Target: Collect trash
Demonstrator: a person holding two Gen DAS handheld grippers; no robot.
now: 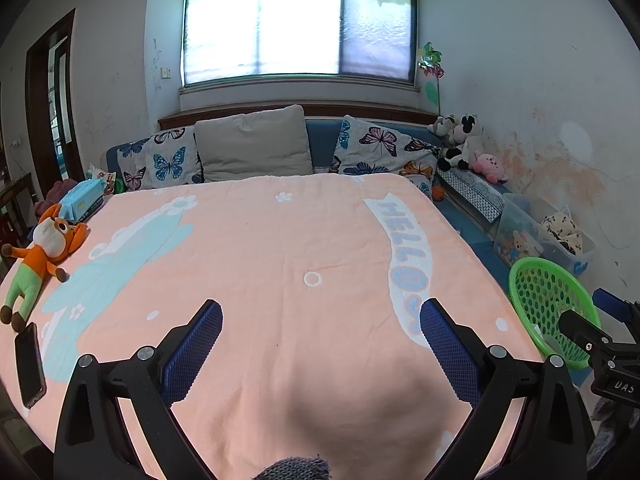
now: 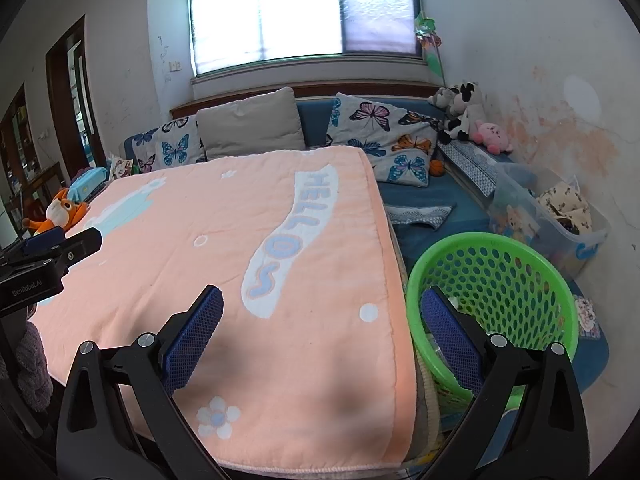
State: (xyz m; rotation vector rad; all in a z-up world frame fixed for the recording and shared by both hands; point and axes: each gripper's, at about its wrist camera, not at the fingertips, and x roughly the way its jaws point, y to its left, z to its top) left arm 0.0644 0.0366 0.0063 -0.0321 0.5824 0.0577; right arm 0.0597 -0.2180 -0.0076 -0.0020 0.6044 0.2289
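Trash is hard to find on the bed [image 1: 280, 248]: its pink blanket [image 2: 224, 240] lies smooth and nearly bare, so by my reading the collecting is either almost done or the remaining scraps lie outside both views. Going left to right from the bed's left edge, a dark phone [image 1: 29, 364] lies by the near corner, a stuffed fox [image 1: 38, 256] beyond it, and a blue tissue pack [image 1: 80, 200] farther toward the pillows [image 1: 252, 144]; none of these looks like waste. The left tool [image 1: 320, 344] hangs over the near middle of the bed, fingers spread wide, gripping nothing. The right tool [image 2: 322, 340] straddles the bed's right edge, also spread and empty, one finger over the blanket and the other over the green basket [image 2: 552, 280]. That basket stands just beside the bed and seems to hold some pale scraps, though they are hard to make out. Open room is generous over the blanket; right of the bed, the basket and a clear storage box [image 2: 560, 216] crowd the gap toward the wall.
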